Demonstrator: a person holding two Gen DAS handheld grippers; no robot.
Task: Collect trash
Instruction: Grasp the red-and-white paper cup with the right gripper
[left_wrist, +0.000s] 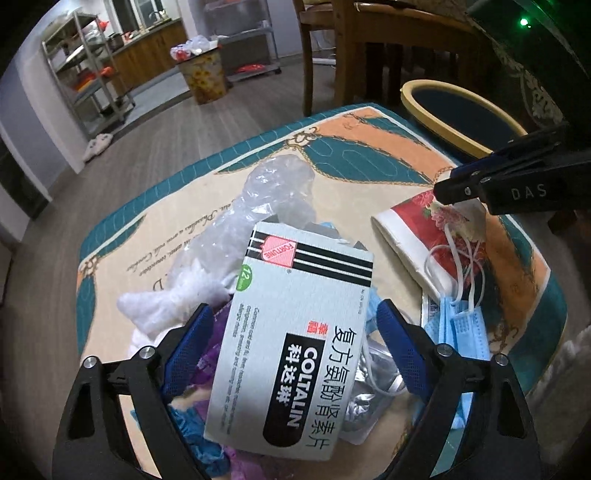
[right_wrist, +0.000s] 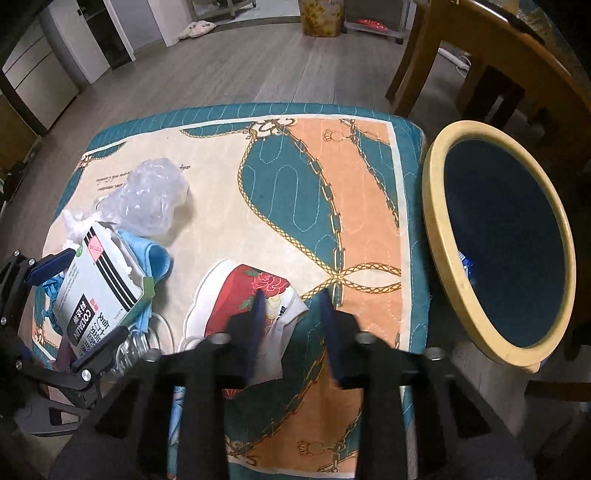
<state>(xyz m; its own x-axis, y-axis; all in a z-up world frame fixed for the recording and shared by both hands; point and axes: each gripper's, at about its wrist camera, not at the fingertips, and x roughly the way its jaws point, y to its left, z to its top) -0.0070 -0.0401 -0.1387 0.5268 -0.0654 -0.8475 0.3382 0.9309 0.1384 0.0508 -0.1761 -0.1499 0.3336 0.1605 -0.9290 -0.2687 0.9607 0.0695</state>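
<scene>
Two hand-held grippers work over a quilted mat (right_wrist: 280, 177) patterned in teal, orange and cream, spread on a low worktop above a grey wood floor (right_wrist: 236, 62). Just beside the mat's right edge stands a dark bin (right_wrist: 432, 206) with a pale yellow rim, and a blue scrap lies inside it. Wooden chair legs (right_wrist: 417, 66) rise behind the bin. On the left half of the mat lies a heap of trash: a crumpled clear plastic bag (left_wrist: 273, 195) at the far side, white tissue (left_wrist: 166, 302) to its left, and a grey medicine box (left_wrist: 295, 328) on top. The left hand-held gripper (left_wrist: 295, 332) is spread wide, its blue pads (left_wrist: 192, 343) on either side of the box, apart from its edges. Under the box are a foil blister sheet (left_wrist: 362, 406), purple and blue wrappers (left_wrist: 207, 443) and blue face masks (left_wrist: 465, 328) with white ear loops. Right of the heap lies a flattened paper cup (right_wrist: 251, 295) printed with red flowers, on its side. The right hand-held gripper (right_wrist: 291, 325) is released, parted over the cup's near end, with one finger above the cup and the other above bare mat.
</scene>
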